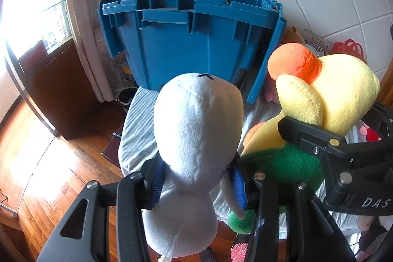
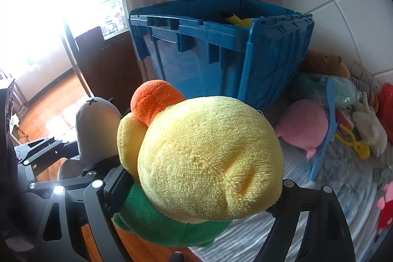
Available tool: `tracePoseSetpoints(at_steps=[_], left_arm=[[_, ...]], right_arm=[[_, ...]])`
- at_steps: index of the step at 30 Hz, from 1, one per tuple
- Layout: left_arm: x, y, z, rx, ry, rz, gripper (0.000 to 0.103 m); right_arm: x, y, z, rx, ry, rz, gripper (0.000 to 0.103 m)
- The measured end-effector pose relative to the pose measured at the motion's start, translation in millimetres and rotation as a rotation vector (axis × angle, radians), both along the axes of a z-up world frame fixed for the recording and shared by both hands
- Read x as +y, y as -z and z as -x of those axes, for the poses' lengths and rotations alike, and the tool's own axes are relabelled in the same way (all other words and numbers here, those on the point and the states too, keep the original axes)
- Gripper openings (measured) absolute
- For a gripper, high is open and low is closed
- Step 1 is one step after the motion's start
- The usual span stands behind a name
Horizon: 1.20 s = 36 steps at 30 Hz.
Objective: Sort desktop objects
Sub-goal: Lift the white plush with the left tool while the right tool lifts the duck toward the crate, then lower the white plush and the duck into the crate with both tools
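Observation:
My left gripper point(image 1: 196, 184) is shut on a white plush toy point(image 1: 196, 129), held upright in front of the blue plastic crate point(image 1: 186, 53). My right gripper point(image 2: 196, 190) is shut on a yellow plush duck point(image 2: 211, 158) with an orange beak and green body; the duck also shows in the left wrist view point(image 1: 339, 92). The white plush shows in the right wrist view point(image 2: 95, 124), to the left of the duck. The crate point(image 2: 245, 60) stands on the bed just beyond both toys, and a yellow and black toy point(image 2: 238, 19) lies inside it.
A striped grey bedsheet point(image 2: 343, 188) carries a pink plush point(image 2: 304, 124), a blue lid point(image 2: 326, 129) propped up, a teal plush point(image 2: 343, 90), a brown plush point(image 2: 326, 63) and other toys. Wooden floor point(image 1: 49, 151) and a dark cabinet point(image 1: 61, 90) lie to the left.

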<state>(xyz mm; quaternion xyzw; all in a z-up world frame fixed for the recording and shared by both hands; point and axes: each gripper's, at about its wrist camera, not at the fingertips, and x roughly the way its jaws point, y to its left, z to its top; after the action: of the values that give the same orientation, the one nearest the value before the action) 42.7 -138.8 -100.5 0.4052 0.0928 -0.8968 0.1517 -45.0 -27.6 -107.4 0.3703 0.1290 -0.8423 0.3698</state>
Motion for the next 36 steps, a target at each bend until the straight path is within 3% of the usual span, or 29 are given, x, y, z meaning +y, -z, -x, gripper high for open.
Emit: tracePoseSetpoints(at_steps=[10,20,26,36], left_arm=[[-18.8,-10.0,7.5,0.012,-0.016,0.016,0.046],[-51.0,-45.0,27.1,0.060,-0.016,0.059,0.046],[-76.8,-81.9,52.3,0.088,0.023,0.073,0.046],[-111.4,-158.4,137.5,0.129,0.103,0.128,0.046]], right_arm=[[-30.4,-8.7,7.5,0.021,-0.039,0.002,0.087],[-62.6,-41.4,23.0,0.091,-0.081,0.027,0.087],[-79.2,-77.5,42.0,0.128,-0.098,0.059,0.087],[-108.7,-161.0,104.6,0.208,-0.055,0.086,0.087]])
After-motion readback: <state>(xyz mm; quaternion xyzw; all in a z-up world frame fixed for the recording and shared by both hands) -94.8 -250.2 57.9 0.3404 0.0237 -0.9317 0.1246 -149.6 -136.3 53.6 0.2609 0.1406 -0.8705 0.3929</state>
